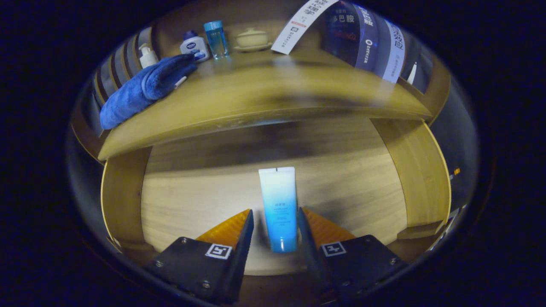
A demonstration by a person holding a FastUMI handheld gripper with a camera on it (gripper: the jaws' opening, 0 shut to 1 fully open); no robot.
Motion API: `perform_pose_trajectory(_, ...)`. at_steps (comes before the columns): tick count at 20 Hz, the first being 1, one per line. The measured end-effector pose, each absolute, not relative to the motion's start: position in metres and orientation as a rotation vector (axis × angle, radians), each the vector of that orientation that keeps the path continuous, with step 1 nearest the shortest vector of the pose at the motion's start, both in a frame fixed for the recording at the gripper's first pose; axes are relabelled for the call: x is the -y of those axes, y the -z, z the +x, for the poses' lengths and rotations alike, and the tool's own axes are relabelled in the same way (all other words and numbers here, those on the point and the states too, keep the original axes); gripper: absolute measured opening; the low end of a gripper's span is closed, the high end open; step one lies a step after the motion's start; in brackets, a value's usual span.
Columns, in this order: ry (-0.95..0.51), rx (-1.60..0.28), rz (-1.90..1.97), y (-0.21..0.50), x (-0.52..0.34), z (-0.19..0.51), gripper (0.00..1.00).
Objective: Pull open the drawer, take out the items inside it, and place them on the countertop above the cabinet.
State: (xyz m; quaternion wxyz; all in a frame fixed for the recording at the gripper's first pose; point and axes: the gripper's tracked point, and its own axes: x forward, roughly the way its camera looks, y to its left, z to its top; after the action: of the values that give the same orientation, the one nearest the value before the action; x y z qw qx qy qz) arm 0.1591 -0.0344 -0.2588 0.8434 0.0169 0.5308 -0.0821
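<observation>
The wooden drawer (179, 200) stands pulled open below the countertop (256, 94). A white-to-blue squeeze tube (278, 200) lies on the drawer's floor, its blue cap end toward me. My gripper (276, 217) is open and straddles the tube's lower half, one finger on each side with a small gap to the tube on both sides. Neither finger presses on it as far as I can see.
On the countertop's back left lie a folded blue towel (145, 89), a white pump bottle (147, 55), a white bottle with a blue cap (194, 44), a clear blue bottle (215, 38) and a cream lidded bowl (251, 39). The drawer's side walls (420, 170) flank the tube.
</observation>
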Motion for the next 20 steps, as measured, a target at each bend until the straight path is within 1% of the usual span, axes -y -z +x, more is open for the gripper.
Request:
perform_pose_trajectory(3, 0.178, -1.195, 0.030, 0.267, 0.034, 0.150, 0.61)
perform_pose_trajectory(5, 0.208, -1.215, 0.016, 0.275, 0.039, 0.149, 0.62)
perform_pose_trajectory(6, 0.215, -1.220, 0.013, 0.265, 0.039, 0.145, 0.55)
perform_pose_trajectory(7, 0.217, -1.206, 0.013, 0.289, 0.043, 0.151, 0.49)
perform_pose_trajectory(8, 0.220, -1.217, 0.010, 0.283, 0.040, 0.148, 0.43)
perform_pose_trajectory(12, 0.224, -1.176, -0.076, 0.274, 0.041, 0.150, 0.36)
perform_pose_trajectory(16, 0.201, -1.106, -0.085, 0.255, 0.030, 0.152, 0.36)
perform_pose_trajectory(20, 0.261, -1.051, -0.159, 0.211, 0.031, 0.134, 0.36)
